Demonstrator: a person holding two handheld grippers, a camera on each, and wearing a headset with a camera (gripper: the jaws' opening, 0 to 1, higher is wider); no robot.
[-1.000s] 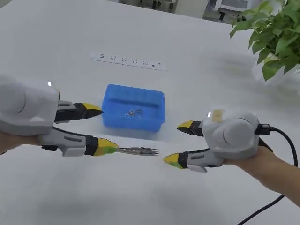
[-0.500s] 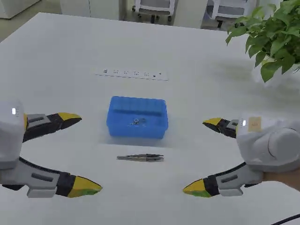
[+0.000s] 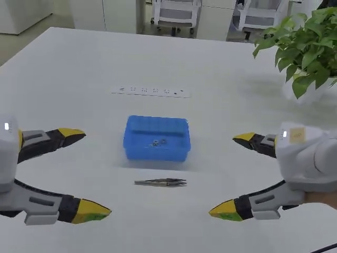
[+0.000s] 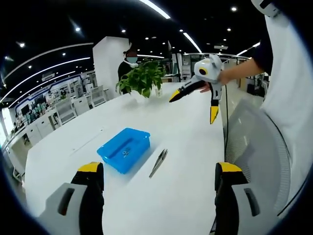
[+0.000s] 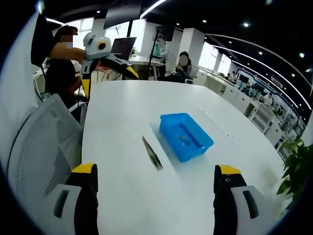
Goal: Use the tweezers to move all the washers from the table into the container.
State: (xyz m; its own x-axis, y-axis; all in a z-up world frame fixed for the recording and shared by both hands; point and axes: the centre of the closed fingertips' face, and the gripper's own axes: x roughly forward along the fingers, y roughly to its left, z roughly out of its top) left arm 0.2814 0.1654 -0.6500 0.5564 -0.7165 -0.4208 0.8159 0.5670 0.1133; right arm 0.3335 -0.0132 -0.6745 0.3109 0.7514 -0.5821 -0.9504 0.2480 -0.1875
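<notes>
Left gripper (image 3: 96,174): held above the white worktop (image 3: 237,89), well to the left of the blue container (image 3: 156,153). My fingers are spread wide, with nothing between them. The yellow tips point in toward the container's side of the worktop.

Container: sits flat on the worktop between my two grippers, top open, touched by neither.

Washers (image 3: 158,142): a few small metal rings on the container's floor, near its middle. They are too small to count.

Tweezers (image 3: 160,182): lying flat on the worktop just in front of the container, on my side. They are apart from it and roughly parallel to its long front wall. Neither gripper touches them. In the left gripper view they lie just to the right of the container. In the right gripper view they lie just to its left.

Power strip (image 3: 151,91): white and flat on the worktop beyond the container, parallel to its far wall and apart from it.

Right gripper (image 3: 222,175): well to the right of the container, about as far out as the left one. These fingers are also spread wide and hold nothing. In the left gripper view it hangs in the air above the worktop.

Plant (image 3: 308,47): leafy green, beyond the container and far to its right, near the worktop's edge.

Office chairs (image 3: 176,10): past the worktop's far edge, behind the container.
</notes>
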